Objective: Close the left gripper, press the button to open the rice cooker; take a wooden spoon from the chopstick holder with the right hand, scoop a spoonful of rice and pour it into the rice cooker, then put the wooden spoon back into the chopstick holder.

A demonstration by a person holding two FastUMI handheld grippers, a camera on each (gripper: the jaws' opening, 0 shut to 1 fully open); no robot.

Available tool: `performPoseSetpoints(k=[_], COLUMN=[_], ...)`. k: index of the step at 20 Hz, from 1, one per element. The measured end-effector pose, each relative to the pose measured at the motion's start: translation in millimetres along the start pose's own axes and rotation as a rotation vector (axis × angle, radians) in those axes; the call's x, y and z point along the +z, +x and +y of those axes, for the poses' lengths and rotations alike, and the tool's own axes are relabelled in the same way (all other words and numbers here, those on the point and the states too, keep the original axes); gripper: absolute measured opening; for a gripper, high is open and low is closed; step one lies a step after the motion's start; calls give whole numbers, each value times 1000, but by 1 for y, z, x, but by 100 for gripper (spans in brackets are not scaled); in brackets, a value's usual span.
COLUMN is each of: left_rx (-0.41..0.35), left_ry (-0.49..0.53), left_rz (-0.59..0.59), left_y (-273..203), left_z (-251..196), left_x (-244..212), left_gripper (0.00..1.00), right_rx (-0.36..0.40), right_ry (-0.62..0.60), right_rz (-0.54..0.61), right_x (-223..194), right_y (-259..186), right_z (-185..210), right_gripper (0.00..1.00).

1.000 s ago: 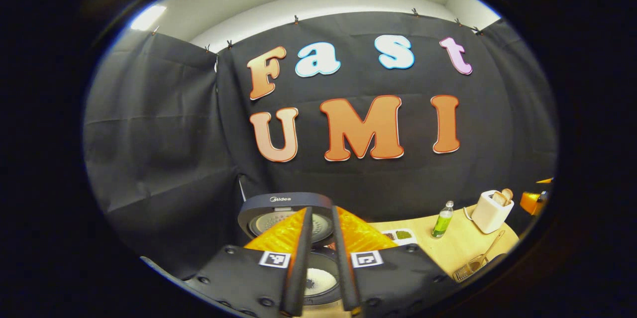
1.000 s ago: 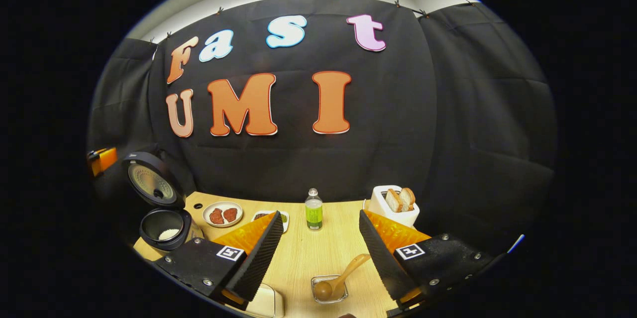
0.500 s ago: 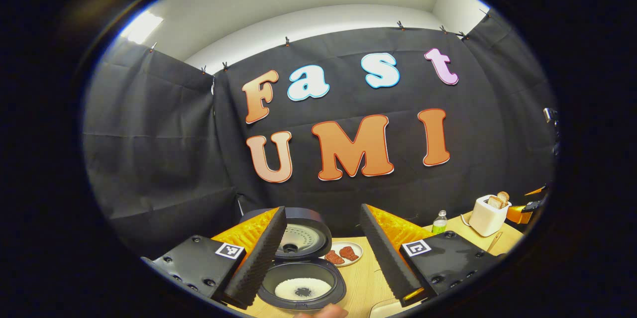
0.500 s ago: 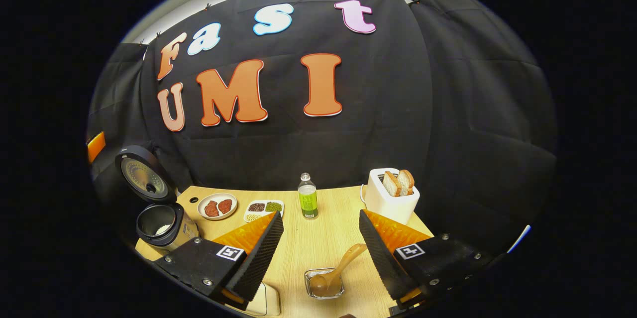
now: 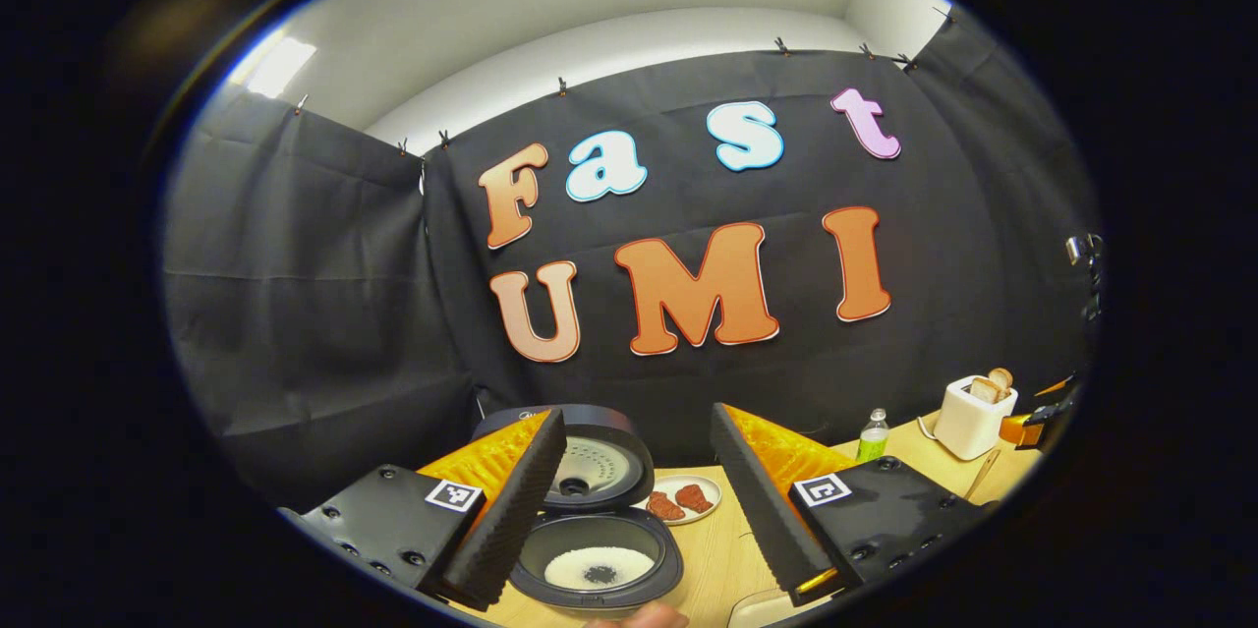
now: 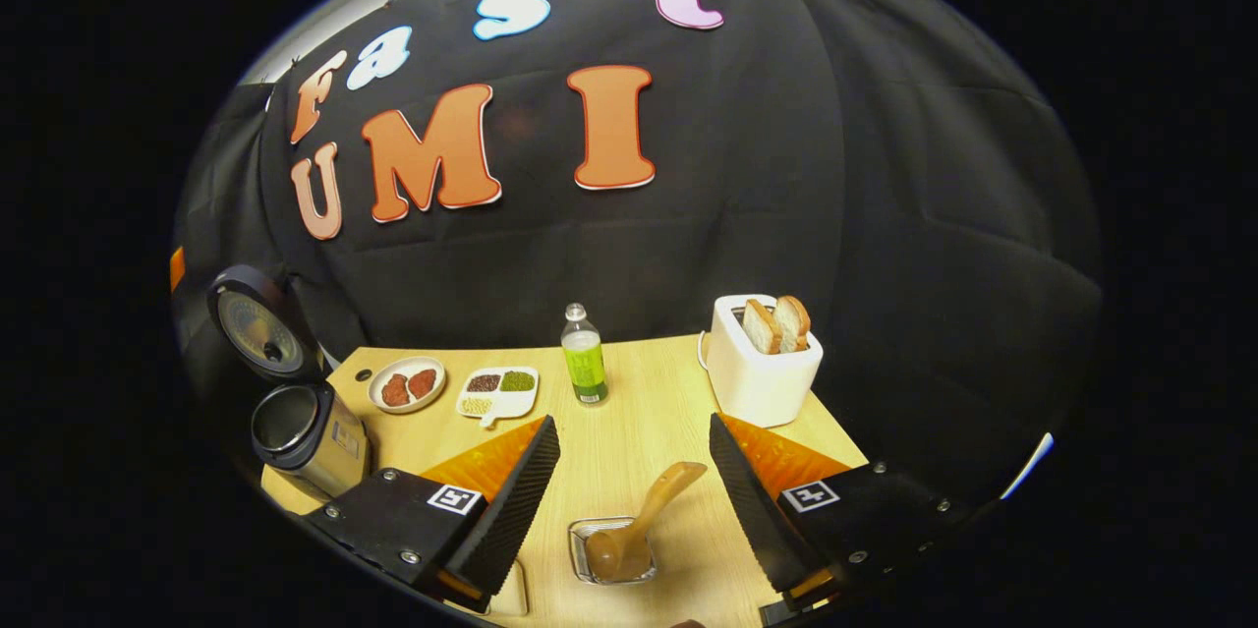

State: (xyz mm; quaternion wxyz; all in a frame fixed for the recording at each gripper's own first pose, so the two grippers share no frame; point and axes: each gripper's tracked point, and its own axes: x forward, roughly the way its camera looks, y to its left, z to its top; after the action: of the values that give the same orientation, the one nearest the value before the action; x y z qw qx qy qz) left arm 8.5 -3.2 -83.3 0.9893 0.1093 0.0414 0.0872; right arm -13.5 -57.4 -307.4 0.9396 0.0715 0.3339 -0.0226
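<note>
Spoon [image 6: 644, 520] handle up-right (bowl down)

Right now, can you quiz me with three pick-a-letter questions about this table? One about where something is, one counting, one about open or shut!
1. Where is the wooden spoon?
A. in the clear holder
B. in the rice cooker
C. on the plate

2. How many bread slices stand in the toaster?
A. one
B. two
C. four

3. The rice cooker's lid is:
A. shut
B. gone
C. up and open

Answers: 1 A, its bowl sits in the holder between the right tongs. 2 B, two slices poke up. 3 C, rice shows in the open pot between the left tongs.
</note>
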Motion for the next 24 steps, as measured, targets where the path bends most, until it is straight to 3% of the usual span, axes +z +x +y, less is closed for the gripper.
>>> performPoseSetpoints(k=[1,11,12,13,14,16,17,24], left_rx=[6,60,67,71,75,91,100,101], left_ry=[4,45,51,54,56,58,56,39], left_rz=[8,47,51,55,57,58,62,82], left_y=[-1,-12,-14,-14,-16,-19,-19,-21], left_z=[0,6,7,7,8,13,16,14], left_x=[-2,-11,-13,-13,-14,-14,-15,-20], left_gripper=[93,93,93,100,93,93,100,100], right_rx=[-5,2,4,12,21,48,58,113], right_ry=[1,39,63,92,122,176,187,228], right_rz=[16,226,247,270,294,340,355,451], right_x=[-6,-80,-88,-95,-102,-113,-116,-132], right_y=[5,55,61,68,72,76,79,90], right_z=[-5,-26,-26,-24,-21,-15,-13,0], right_gripper=[95,93,89,84,74,62,59,37])
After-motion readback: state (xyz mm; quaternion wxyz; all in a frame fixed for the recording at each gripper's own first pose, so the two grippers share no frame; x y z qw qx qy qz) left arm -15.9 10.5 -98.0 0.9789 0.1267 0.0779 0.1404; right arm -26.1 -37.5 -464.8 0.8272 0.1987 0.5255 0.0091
